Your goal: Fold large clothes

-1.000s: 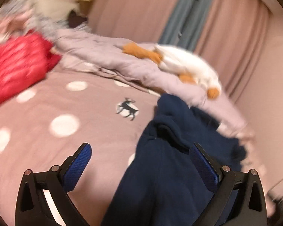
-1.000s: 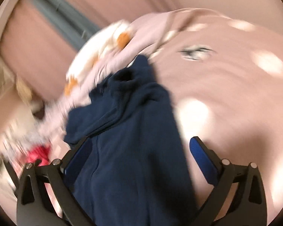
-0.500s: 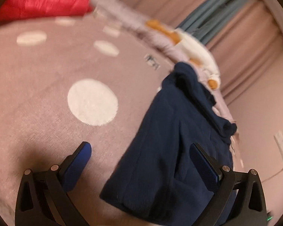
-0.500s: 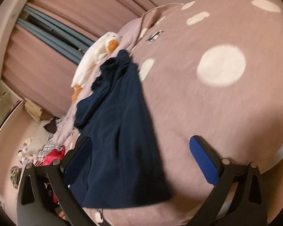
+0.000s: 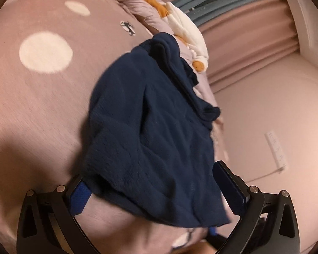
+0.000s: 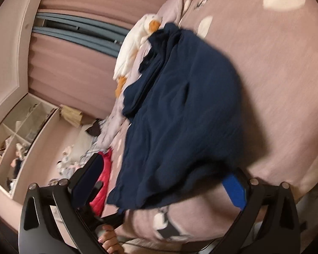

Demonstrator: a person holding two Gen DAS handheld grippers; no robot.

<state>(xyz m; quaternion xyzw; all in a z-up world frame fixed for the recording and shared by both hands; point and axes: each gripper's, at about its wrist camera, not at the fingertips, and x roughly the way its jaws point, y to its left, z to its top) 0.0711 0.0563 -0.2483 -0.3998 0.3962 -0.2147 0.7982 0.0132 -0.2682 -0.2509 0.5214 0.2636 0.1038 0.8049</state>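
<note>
Both hand-held grippers, left point(image 5: 152, 192) and right point(image 6: 159, 182), gape wide, empty, straddling the navy knit garment's point(image 5: 150, 127) hem, lower frame. Risk: jaws pinching the pink dotted bedcover point(image 5: 31, 105) underneath too.

Left tool point(image 5: 156, 188): your fingers spread wide, nothing clamped.
Right tool point(image 6: 159, 182): likewise spread wide, nothing clamped.

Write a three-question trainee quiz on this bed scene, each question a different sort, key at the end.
1. True or false: the left gripper is clamped shut on the navy garment.
2. What plush toy lies beyond the garment? A) duck B) bear C) rabbit
3. Fill in: the bedspread is pink with white ____.

Key: 1 false, both the left and right gripper are open around the near hem; 2 A; 3 dots.
</note>
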